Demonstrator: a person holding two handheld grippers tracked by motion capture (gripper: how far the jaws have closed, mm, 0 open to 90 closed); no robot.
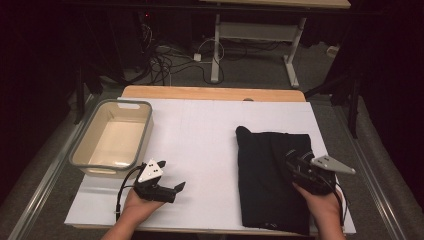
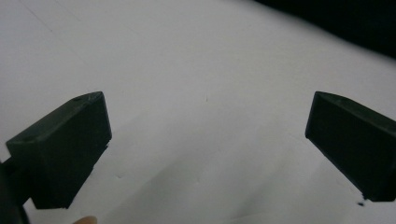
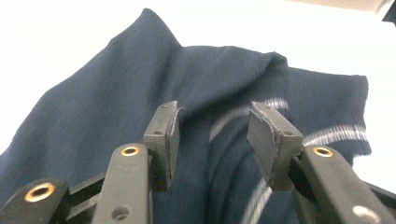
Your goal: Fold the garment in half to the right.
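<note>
Stage: folding partly done, by appearance | Garment (image 1: 270,175): dark knit with pale stripes, a soft rectangle on the white table's (image 1: 200,135) right side, top edge rumpled | Right gripper (image 3: 212,135): jaws apart above the cloth, pinching nothing | Left gripper (image 1: 172,190): spread wide over bare table | Left to do: possibly moving it into the grey-rimmed plastic tub (image 1: 82,160).

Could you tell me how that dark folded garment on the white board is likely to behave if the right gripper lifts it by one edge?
The dark garment looks like soft knit with creases, so it would probably droop and unfold rather than keep its shape. It lies in loose layers, so a pinch may catch only the top one. It seems light, and might slide across the smooth white board if pushed.
</note>
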